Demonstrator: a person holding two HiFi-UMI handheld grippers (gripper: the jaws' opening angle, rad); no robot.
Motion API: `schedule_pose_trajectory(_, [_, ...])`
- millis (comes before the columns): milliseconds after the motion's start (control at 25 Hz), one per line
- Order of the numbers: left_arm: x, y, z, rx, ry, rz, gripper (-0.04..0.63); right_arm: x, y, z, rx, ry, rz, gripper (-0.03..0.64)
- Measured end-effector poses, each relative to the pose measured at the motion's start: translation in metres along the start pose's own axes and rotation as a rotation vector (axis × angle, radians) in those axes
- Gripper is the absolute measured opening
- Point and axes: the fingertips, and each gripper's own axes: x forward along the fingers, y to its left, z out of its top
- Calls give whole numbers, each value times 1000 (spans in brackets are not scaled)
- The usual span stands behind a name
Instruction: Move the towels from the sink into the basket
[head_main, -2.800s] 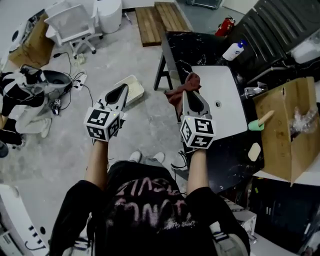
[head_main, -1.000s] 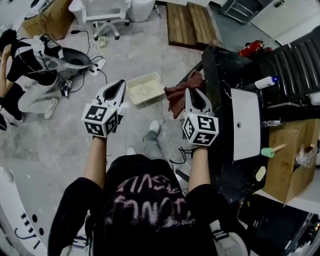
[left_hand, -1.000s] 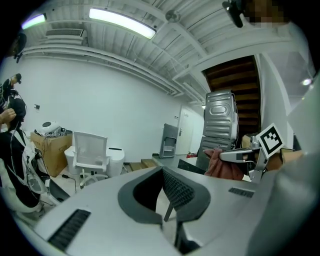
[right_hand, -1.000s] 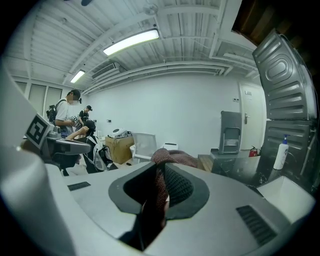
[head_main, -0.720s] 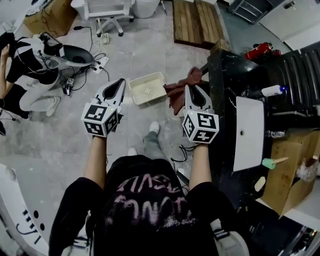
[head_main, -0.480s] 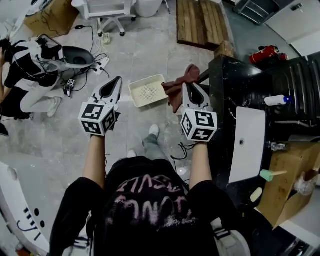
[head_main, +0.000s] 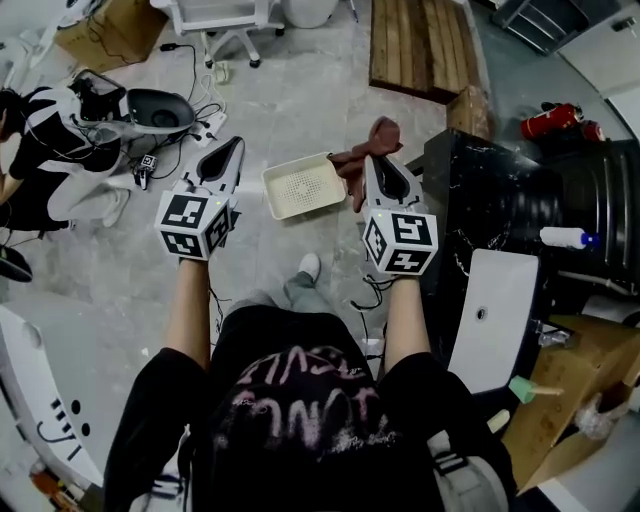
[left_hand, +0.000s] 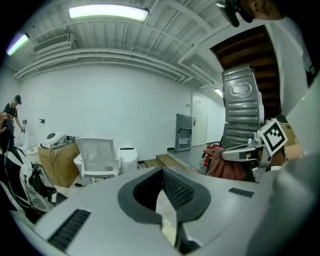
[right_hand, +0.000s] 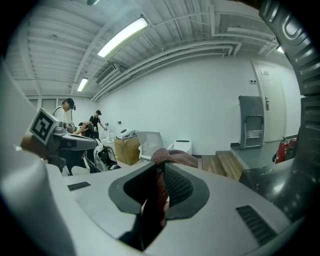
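while in right tool, maroon towel

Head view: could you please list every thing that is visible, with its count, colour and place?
towel: one, reddish-brown, in the right gripper's jaws, beside the basket
basket: one, cream, on the floor
sink: one, white, set in the counter
counter: one, black, at right
wooden planks: brown, top
fire extinguisher: one, red, beyond the counter
chair: one, white, top
seated person: one, far left, on the floor
left gripper: one, grey, empty, left of the basket
right gripper: one, grey, shut on the towel
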Motion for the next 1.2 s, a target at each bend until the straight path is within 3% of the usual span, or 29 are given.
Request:
schedule_pose_trajectory(240, [24,3,-8,16,35,-6,6,30,-12,-12,15,29,19,67])
schedule_pose_trajectory(560, [67,25,-48,-36,86,-41,6,74,-9,-43,19,94,22,67])
schedule_pose_trajectory(880, [117,58,-112,-112,146,-73,6,135,-3,-108,34,189,14,67])
schedule_pose_trajectory(1200, [162,92,-212,-199,253,-53,6,195,2,-205,93,305,37,67])
